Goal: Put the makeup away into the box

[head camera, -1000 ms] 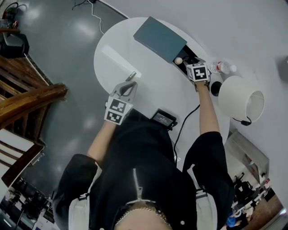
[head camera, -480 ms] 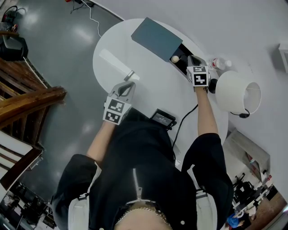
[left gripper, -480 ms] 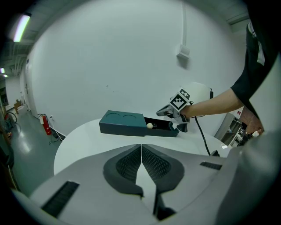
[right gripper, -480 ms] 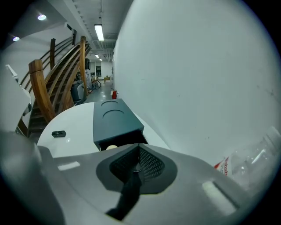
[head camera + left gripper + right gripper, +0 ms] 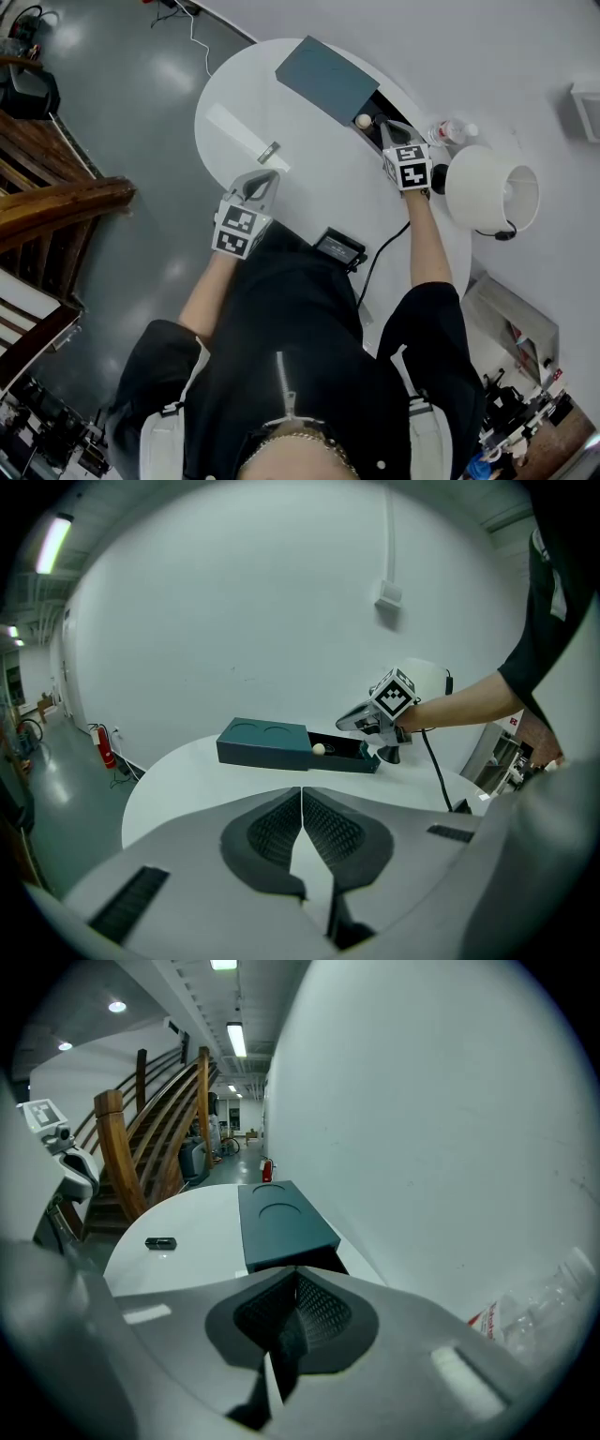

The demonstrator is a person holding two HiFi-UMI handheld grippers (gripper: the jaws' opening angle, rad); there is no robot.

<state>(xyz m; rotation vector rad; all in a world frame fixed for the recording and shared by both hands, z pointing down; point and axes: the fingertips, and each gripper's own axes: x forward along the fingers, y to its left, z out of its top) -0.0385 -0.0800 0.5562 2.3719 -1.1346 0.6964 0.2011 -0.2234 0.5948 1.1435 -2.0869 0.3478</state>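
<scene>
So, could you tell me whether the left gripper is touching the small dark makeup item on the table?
Apart. The head view shows bare tabletop between the left gripper and the makeup item; the right gripper view shows it lying alone.

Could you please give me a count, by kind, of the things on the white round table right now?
Dark teal rectangular box: 1
Small cream ball, in the box's open end: 1
Small dark tube: 1
Clear plastic bottle: 1
White lamp: 1
Black flat device at the near edge: 1
Total: 6
</scene>
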